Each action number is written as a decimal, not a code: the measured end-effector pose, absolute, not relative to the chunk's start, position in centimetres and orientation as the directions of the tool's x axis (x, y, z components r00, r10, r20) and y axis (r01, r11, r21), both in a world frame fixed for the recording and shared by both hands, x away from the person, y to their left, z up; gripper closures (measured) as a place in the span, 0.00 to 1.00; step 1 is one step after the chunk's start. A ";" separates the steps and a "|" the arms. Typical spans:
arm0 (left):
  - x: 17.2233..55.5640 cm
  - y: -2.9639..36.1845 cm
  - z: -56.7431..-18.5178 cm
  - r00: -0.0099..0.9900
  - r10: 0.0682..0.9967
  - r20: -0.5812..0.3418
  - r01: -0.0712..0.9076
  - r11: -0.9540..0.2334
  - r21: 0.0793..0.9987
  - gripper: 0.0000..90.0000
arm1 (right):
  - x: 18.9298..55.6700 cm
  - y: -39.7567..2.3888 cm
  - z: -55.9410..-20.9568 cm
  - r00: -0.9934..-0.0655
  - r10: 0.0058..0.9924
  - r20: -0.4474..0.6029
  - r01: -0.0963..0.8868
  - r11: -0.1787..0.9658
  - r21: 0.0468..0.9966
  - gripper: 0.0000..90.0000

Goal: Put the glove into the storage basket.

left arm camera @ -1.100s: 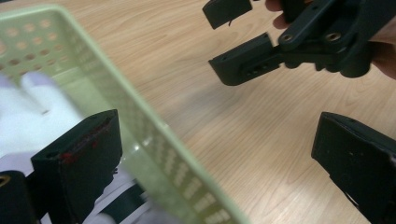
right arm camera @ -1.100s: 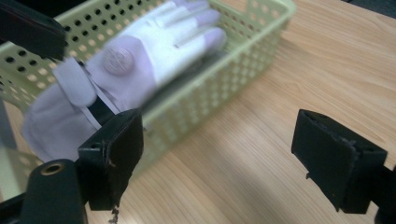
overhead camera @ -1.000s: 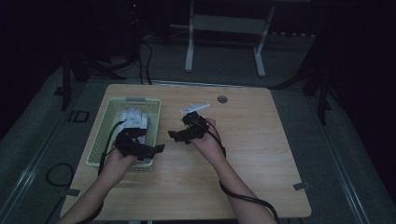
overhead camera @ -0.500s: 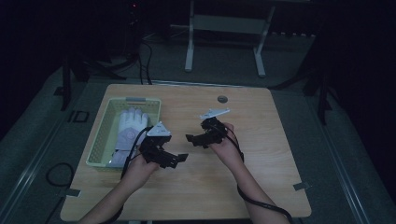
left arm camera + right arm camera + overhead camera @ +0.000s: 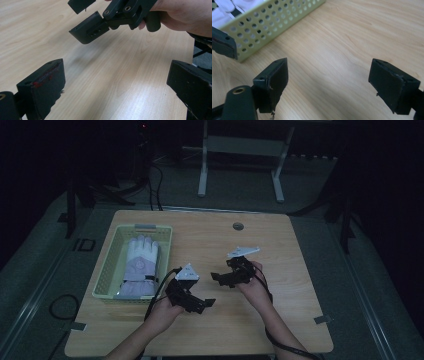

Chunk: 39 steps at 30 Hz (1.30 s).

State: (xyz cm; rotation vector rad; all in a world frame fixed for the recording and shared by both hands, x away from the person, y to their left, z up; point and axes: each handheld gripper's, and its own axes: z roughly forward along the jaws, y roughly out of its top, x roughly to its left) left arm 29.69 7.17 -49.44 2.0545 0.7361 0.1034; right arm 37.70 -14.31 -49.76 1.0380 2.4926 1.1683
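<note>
Nearest to us, two bare forearms come up over the near edge of the pale wooden desk (image 5: 280, 240), and each hand carries a black two-jaw gripper.

The left gripper (image 5: 207, 303) sits low over the near middle of the desk, its grey three-cornered plate on top and its cable trailing back toward the wrist. In the left gripper view we see its jaws spread wide, nothing between them but bare wood grain; a smear of red marks the inner face of one pad.

Just beyond, the right gripper (image 5: 216, 277) hangs a touch farther from the near edge, pointing left toward its partner. The two are near each other but apart. From the left gripper view we catch the right gripper (image 5: 82, 22) up close, gripped in the right hand (image 5: 185, 15). In the right gripper view its jaws stand well apart too, empty, over plain wood.

Over by the desk's left edge lies the pale green perforated plastic basket (image 5: 112, 265), its near corner touching nothing. Inside it lies a white and lilac padded winter glove (image 5: 140, 265), fingers pointing to the far edge, cuff toward us. The right gripper view shows the basket's holed wall (image 5: 277, 22).

Farther still, a small round grey grommet (image 5: 238, 226) sits near the far edge.
</note>
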 end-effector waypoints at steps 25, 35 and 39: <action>28.8 3.9 -54.8 0.853 0.473 -0.220 0.440 -0.425 0.791 0.02 | 34.8 -19.1 -54.3 -0.734 0.671 0.104 0.517 0.453 0.726 0.17; 28.4 2.7 -55.8 0.870 0.446 -0.210 0.417 -0.440 0.795 0.02 | 34.3 -20.0 -55.2 -0.729 0.680 0.079 0.503 0.454 0.735 0.16; 28.1 2.6 -56.2 0.871 0.448 -0.203 0.411 -0.435 0.801 0.02 | 34.1 -20.3 -55.5 -0.725 0.683 0.083 0.502 0.442 0.743 0.16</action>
